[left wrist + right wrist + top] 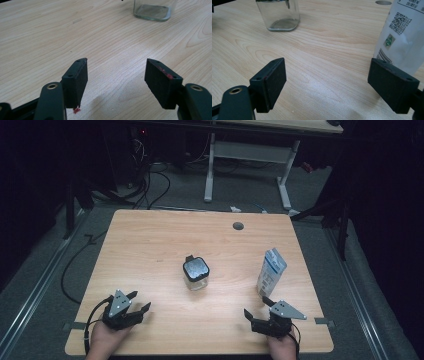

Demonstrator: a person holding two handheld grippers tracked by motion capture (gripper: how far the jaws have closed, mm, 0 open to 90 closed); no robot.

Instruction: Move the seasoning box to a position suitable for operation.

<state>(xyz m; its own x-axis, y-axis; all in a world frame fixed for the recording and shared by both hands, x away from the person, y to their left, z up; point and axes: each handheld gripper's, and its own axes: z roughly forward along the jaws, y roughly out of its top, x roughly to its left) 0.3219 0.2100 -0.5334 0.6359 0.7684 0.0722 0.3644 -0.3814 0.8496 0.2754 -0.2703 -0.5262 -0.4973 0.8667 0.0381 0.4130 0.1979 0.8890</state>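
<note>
Beyond right hand-held gripper [257, 310]: carton [271, 271] nearest, jar [196, 273] farther left

A light wooden table [150, 245] carries a glass jar [196, 274] mid-table and an upright carton [271, 271] at its right.

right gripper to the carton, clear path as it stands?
Probably yes. The right gripper sits open just short of the upright carton, with bare table between them. The glass jar stands well off to the side, out of the way.
</note>
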